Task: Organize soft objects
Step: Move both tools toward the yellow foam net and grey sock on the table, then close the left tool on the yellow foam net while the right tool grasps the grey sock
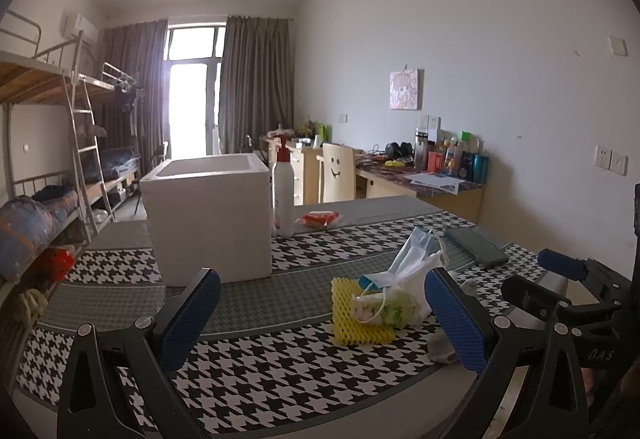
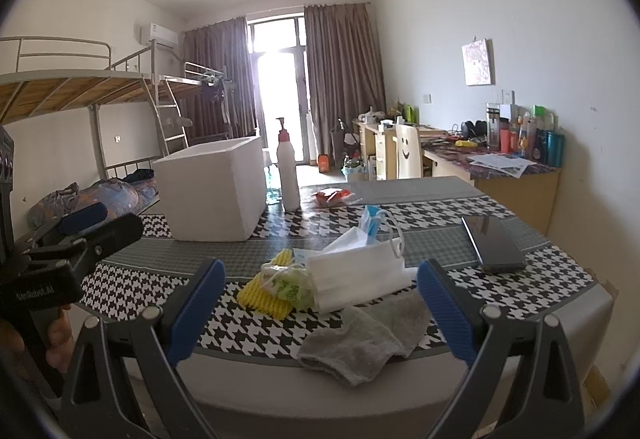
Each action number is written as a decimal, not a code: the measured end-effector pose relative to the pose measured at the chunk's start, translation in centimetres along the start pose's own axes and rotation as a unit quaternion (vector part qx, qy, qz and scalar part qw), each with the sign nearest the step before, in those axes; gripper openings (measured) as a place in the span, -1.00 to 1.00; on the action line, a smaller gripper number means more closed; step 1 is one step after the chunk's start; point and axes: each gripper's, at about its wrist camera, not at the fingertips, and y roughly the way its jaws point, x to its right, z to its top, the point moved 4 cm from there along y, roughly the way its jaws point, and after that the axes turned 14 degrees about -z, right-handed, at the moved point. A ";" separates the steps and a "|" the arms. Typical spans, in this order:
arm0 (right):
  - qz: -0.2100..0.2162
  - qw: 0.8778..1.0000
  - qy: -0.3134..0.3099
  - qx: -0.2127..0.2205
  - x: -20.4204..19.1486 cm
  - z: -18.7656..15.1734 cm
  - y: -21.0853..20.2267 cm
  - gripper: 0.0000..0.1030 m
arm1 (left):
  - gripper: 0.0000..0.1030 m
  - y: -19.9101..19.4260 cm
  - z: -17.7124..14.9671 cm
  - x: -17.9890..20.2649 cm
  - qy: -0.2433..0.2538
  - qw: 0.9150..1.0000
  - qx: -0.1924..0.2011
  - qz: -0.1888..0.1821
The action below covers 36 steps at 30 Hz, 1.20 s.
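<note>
A heap of soft things lies near the table's front edge: a yellow foam net [image 1: 360, 331] [image 2: 262, 293], a green mask packet [image 1: 390, 313] [image 2: 292, 289], white face masks [image 1: 420, 271] [image 2: 360, 273], a blue mask [image 1: 418, 239] [image 2: 372, 221] and grey socks [image 2: 368, 339] [image 1: 440, 347]. A white foam box [image 1: 208, 215] [image 2: 212, 191] stands open-topped behind and to the left. My left gripper [image 1: 320, 319] is open, low over the cloth, left of the heap. My right gripper [image 2: 322, 313] is open just in front of the socks, holding nothing.
A pump bottle [image 1: 283, 195] [image 2: 289, 171] and a red packet [image 1: 320, 219] [image 2: 332, 196] sit behind the box. A dark phone [image 1: 476, 245] [image 2: 492, 243] lies at the right. The houndstooth table [image 2: 140, 279] ends close in front. Bunk beds stand left, desks right.
</note>
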 end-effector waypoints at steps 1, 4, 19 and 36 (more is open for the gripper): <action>0.000 1.000 0.001 -0.002 0.1 0.0 0.2 0.92 | 0.98 0.2 0.0 0.0 -0.001 1.000 -0.002 -0.001; -0.004 1.000 0.001 -0.006 0.3 -0.1 0.6 0.92 | 0.98 0.6 -0.1 0.0 0.001 1.000 -0.006 -0.003; -0.019 0.999 0.003 -0.040 1.6 -1.2 3.0 0.92 | 0.98 3.8 -1.4 0.0 -0.009 0.999 -0.046 -0.023; -0.030 0.996 0.012 -0.078 3.4 -2.6 5.1 0.92 | 0.98 7.6 -1.6 0.9 0.003 0.996 -0.078 -0.046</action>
